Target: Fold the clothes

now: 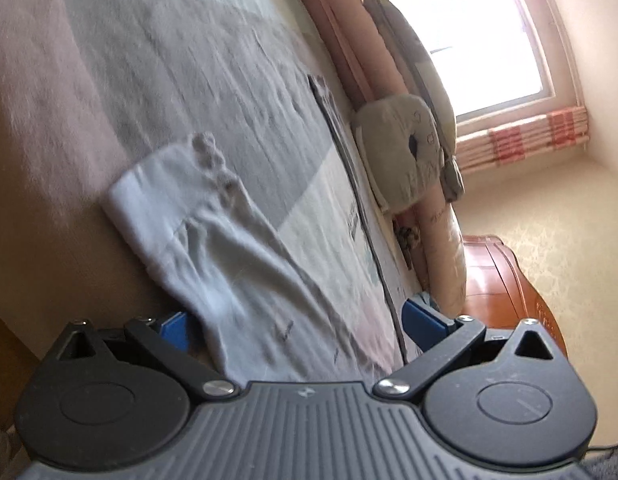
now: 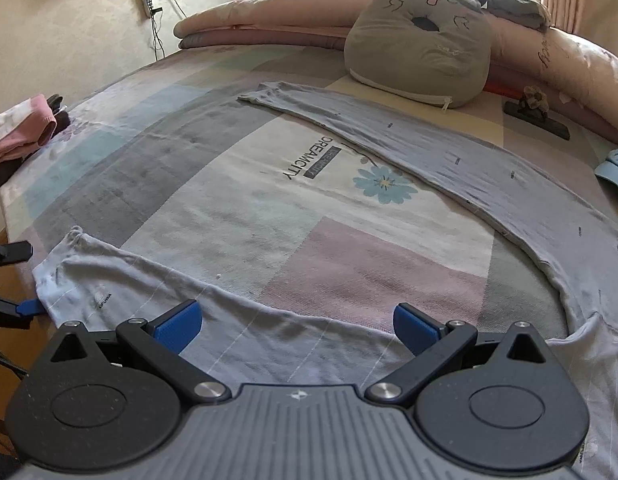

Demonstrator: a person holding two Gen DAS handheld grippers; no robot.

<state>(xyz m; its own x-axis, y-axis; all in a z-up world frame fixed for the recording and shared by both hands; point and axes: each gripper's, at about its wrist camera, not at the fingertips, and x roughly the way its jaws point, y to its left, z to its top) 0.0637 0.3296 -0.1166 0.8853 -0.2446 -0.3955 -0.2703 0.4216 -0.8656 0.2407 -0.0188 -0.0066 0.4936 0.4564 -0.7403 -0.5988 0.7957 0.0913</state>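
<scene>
Grey leggings (image 2: 449,152) lie spread on the bed (image 2: 213,208); left gripper (image 1: 297,332) and right gripper (image 2: 297,324) hover released. Next: grasp the near leg

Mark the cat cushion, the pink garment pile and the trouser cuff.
cat cushion (image 2: 419,46): right wrist view, face.
pink garment pile (image 2: 27,132): right wrist view, top fold.
trouser cuff (image 1: 157,188): left wrist view, hem.

Left gripper (image 1: 305,326) fingers spread wide, right gripper (image 2: 297,324) fingers likewise apart
</scene>
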